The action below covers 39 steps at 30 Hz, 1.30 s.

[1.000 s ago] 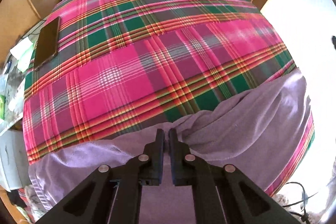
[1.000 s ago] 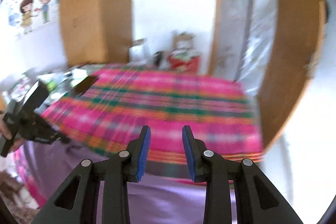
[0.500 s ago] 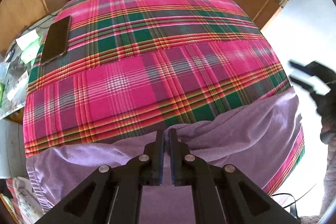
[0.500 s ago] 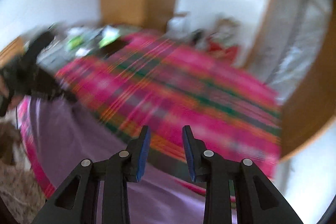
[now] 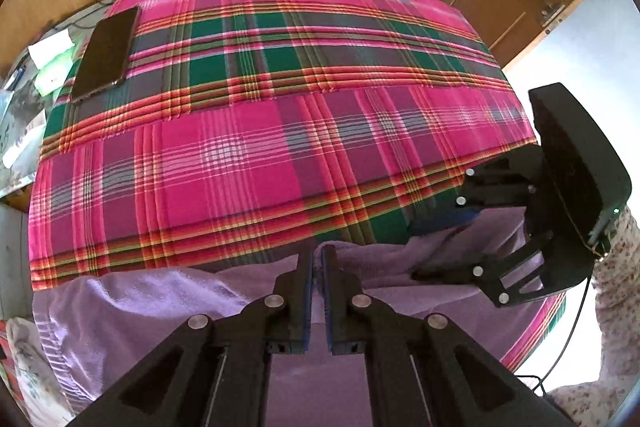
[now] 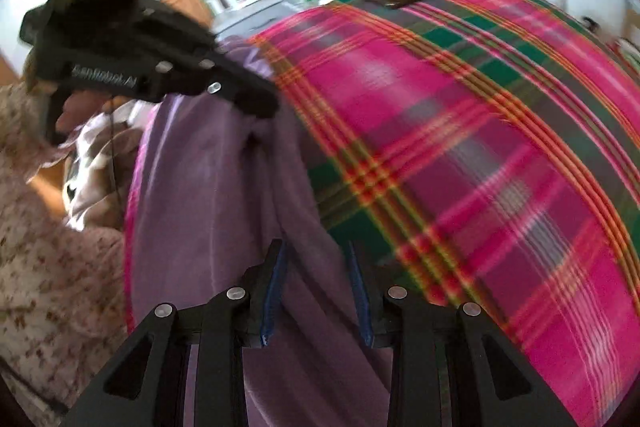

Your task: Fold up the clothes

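My left gripper [image 5: 317, 255]: fingers pinched tight on lavender garment [image 5: 168, 311] edge, fabric bunched at tips. My right gripper [image 6: 316, 259]: fingers spread, not pinching; garment edge runs between and ahead of them, toward left gripper. Garment lies along near edge of plaid cloth [image 5: 248, 131], long axis joining both tips. Right looks nearer free edge; grab there next.

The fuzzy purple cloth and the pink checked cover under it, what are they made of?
The soft purple cloth looks like terry or fleece: matte, fuzzy nap, thick rounded folds. The pink and green checked cover looks like thin woven cotton: flat, with crisp woven stripes and a stitched seam across it. Neither fibre is certain from looks.
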Tool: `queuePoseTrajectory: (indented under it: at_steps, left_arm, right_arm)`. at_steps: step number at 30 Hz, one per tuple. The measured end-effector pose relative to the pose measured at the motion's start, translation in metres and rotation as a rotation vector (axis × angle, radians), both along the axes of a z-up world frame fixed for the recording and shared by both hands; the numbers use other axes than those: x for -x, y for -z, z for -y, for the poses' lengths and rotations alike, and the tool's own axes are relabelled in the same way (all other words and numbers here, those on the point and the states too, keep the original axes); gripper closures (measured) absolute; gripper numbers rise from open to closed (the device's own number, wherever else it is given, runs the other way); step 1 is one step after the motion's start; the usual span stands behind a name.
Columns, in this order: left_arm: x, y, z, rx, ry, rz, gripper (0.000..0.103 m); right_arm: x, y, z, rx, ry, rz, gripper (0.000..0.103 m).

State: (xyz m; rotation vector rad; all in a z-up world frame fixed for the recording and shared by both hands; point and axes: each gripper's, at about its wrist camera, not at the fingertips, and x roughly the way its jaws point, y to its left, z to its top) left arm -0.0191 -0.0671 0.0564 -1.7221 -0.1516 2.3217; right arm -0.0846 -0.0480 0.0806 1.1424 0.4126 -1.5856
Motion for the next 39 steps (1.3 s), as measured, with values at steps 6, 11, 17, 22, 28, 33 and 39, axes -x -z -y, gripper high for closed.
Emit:
queuePoseTrajectory:
  at_steps: [6,11,17,22,28,33,39]
  left_arm:
    - [-0.004,-0.005,0.003,-0.014,-0.001,-0.016,0.098]
    - [-0.008,-0.008,0.005,-0.034,-0.001,-0.026,0.098]
    - [-0.01,-0.01,0.007,-0.048,-0.005,-0.034,0.098]
    - [-0.001,-0.009,0.007,-0.042,-0.003,-0.047,0.098]
    - [0.025,0.01,0.008,-0.047,-0.019,-0.011,0.098]
    - [0.041,0.031,0.011,-0.063,-0.039,0.039,0.098]
    - [0.049,0.036,0.012,-0.071,-0.045,0.04,0.098]
  right_arm:
    - [0.009,-0.004,-0.009,0.063,0.023,0.038,0.07]
    - [0.017,0.006,-0.002,0.044,0.03,0.057,0.07]
    - [0.024,0.009,0.008,0.076,0.037,0.1,0.081]
    - [0.019,0.0,0.006,0.081,0.074,0.026,0.098]
    - [0.033,-0.004,-0.002,0.084,0.226,-0.061,0.099]
    - [0.04,0.012,-0.002,0.053,0.258,-0.031,0.099]
    - [0.04,0.014,0.0,0.043,0.269,-0.054,0.099]
